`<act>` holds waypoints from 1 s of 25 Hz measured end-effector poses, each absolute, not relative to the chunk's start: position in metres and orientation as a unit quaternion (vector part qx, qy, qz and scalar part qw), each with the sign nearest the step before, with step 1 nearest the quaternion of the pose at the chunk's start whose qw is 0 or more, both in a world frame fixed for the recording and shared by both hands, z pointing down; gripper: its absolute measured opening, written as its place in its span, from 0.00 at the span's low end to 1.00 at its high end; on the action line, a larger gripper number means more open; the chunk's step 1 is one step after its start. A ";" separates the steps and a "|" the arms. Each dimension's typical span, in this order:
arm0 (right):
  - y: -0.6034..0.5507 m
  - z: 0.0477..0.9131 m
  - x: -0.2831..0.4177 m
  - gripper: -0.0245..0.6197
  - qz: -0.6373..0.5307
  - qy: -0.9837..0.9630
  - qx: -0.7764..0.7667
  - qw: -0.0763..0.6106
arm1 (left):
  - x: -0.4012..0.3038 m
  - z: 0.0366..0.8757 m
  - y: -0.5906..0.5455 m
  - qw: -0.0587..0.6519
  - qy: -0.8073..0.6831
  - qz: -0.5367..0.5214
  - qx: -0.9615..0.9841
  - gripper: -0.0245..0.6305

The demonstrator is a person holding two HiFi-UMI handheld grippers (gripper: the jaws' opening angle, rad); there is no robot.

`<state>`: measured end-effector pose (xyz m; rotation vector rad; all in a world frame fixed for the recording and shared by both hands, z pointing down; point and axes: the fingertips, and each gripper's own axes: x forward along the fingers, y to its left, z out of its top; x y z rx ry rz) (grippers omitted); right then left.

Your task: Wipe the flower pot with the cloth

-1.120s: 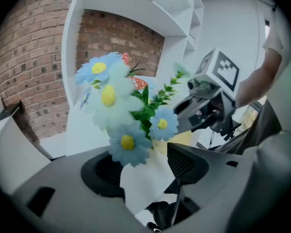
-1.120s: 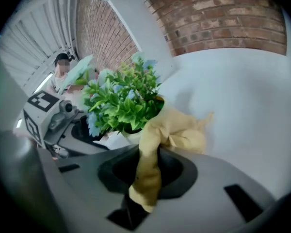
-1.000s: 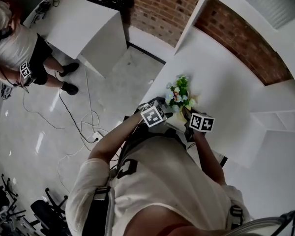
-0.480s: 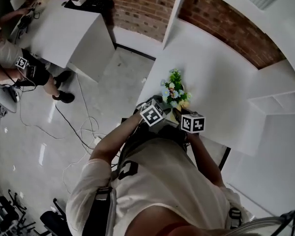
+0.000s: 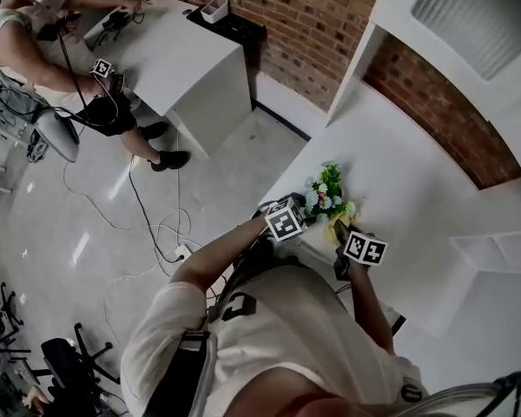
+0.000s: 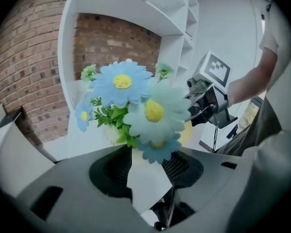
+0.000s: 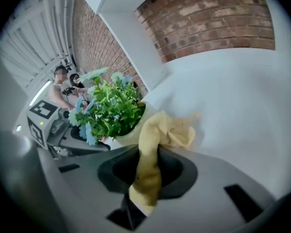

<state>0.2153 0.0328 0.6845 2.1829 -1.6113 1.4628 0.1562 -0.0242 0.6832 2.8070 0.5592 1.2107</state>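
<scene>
A white flower pot (image 6: pixel 146 183) with blue and yellow artificial flowers (image 5: pixel 328 194) stands near the white table's (image 5: pixel 408 163) front edge. My left gripper (image 6: pixel 148 176) has the pot between its jaws, which are closing, and both pads lie against its sides. In the head view this left gripper (image 5: pixel 306 212) sits just left of the plant. My right gripper (image 7: pixel 150 174) is shut on a yellow cloth (image 7: pixel 157 140), whose bunched free end lies against the pot's rim (image 7: pixel 131 136). In the head view the right gripper (image 5: pixel 340 230) is just below the plant.
Brick wall and white shelving (image 5: pixel 495 250) back the table. Across the floor stands a white desk (image 5: pixel 174 59) with a seated person (image 5: pixel 35 50). Cables (image 5: pixel 156 224) trail over the floor, and a chair base (image 5: pixel 61 372) stands at the lower left.
The head view has swung, so the whole scene has shifted in the picture. Both grippers stay at the pot by the table's edge, with the right one a little closer to the plant.
</scene>
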 end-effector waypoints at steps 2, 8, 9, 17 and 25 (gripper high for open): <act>0.028 0.683 0.214 0.17 0.473 -0.535 0.699 0.028 | 0.163 0.677 -0.025 0.041 0.163 0.392 0.904 0.33; 0.028 0.691 0.209 0.17 0.474 -0.559 0.679 0.040 | 0.174 0.671 -0.008 0.086 0.110 0.392 0.909 0.36; 0.030 0.692 0.209 0.17 0.475 -0.559 0.678 0.039 | 0.174 0.673 -0.002 0.090 0.112 0.392 0.909 0.36; 0.039 0.694 0.244 0.17 0.473 -0.548 0.689 0.015 | 0.167 0.660 -0.011 0.048 0.104 0.388 0.915 0.36; 0.066 0.696 0.239 0.17 0.484 -0.505 0.714 -0.009 | 0.146 0.651 -0.057 0.044 0.105 0.370 0.922 0.36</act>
